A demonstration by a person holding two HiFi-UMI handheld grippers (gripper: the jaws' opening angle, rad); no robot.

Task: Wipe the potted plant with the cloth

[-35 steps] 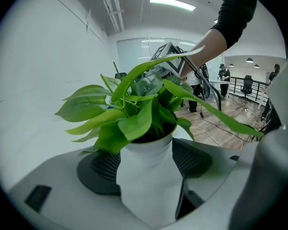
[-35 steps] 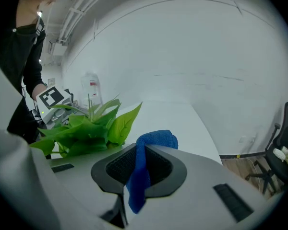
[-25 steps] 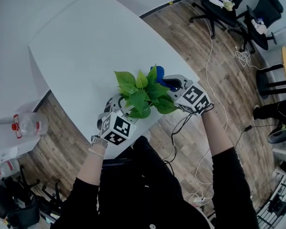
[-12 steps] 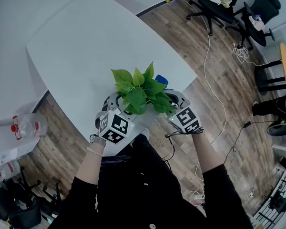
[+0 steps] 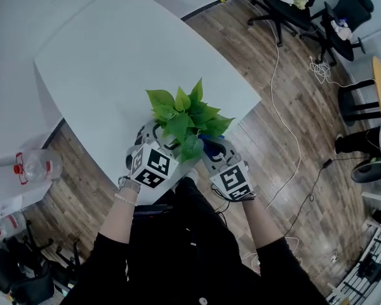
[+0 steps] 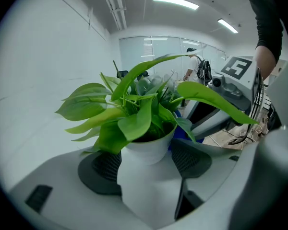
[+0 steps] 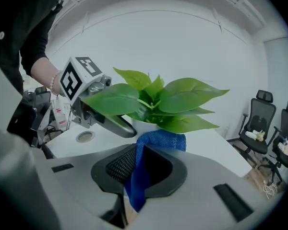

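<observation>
Gripping from both sides, the left gripper is pressing its 2 dark ribbed pads against the white pot of the potted plant, so the pot is sitting squeezed between the jaws with its green leaves spreading above them. The right gripper is pinching a blue cloth between its closed jaws; 1 end of the cloth is hanging down below the pads and the other is folding up over their tips, right under the lowest leaves. In the right gripper view the cloth is sitting just in front of the pot, though whether it is touching pot or leaf is not clear. From the head view, the cloth is showing as a blue patch just beside the plant on the person's right, while the left gripper is reaching in from the person's left. The plant is standing at the near edge of a white table, close to the person's body. Beyond the table, a wooden floor is carrying a white cable, black office chairs are standing well apart at the far right, and a clear plastic bottle with a red cap is lying at the far left.
</observation>
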